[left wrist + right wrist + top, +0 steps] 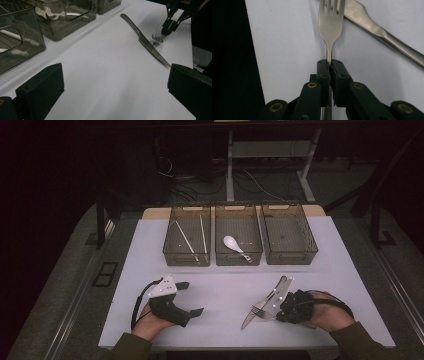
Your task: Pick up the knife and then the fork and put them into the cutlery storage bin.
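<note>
Standing in a row at the far side of the counter (150, 270), three clear bins hold the sorted pieces: the left bin (186, 255) has two chopsticks (186, 240), the middle bin (238, 256) a white spoon (234, 245), the right bin (289, 254) nothing that can be made out. Nearer the person, the right gripper (330, 65) lies low over the counter with its jaws clamped on the neck of a fork (331, 25), tines just beside a knife (145, 41). The left gripper (192, 297) rests on its side, jaws wide apart, gripping nothing.
</note>
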The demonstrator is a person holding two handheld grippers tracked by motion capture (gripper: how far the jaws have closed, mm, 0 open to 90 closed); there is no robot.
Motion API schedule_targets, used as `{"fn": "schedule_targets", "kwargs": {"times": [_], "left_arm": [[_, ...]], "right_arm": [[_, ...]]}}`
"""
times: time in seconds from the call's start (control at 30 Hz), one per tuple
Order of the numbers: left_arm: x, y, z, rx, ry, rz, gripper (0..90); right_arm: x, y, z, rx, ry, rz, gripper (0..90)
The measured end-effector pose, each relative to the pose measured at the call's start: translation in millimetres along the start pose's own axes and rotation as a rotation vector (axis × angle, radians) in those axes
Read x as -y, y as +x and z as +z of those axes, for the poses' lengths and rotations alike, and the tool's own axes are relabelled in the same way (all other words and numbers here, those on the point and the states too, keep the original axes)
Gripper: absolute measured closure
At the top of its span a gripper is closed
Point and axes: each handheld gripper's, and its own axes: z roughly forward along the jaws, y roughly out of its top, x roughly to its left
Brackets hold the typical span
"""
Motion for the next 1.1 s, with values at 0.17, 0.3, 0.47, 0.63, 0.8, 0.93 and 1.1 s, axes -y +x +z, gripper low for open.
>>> {"fn": "schedule_targets", "kwargs": {"times": [0.17,0.3,0.47,0.63,0.8,0.93,1.1], "left_arm": [[0.1,0.7,-0.2,-0.001,0.0,-0.002,0.0],[0.3,0.9,-0.2,-0.002,-0.002,-0.003,0.0],[0.4,1.2,-0.4,-0.001,-0.004,-0.004,0.0],[0.5,1.9,-0.6,-0.003,-0.006,-0.007,0.0],[0.5,2.4,-0.9,-0.006,-0.005,-0.006,0.0],[0.5,2.3,-1.2,-0.007,-0.005,0.0,0.0],[0.6,2.1,-0.9,-0.007,-0.004,0.003,0.0]], "right_arm": [[4.3,-3.9,-4.3,0.012,-0.06,0.03,85.0],[7.1,-8.1,-9.9,0.018,-0.122,0.065,84.9],[11.4,-11.6,-13.1,0.033,-0.173,0.113,85.0],[16.7,-14.5,-17.2,0.042,-0.238,0.173,85.0],[21.7,-17.3,-20.8,0.027,-0.295,0.251,85.0],[25.8,-20.0,-25.7,0.06,-0.36,0.319,85.0],[33.0,-24.0,-33.8,0.101,-0.441,0.395,84.9]]}}
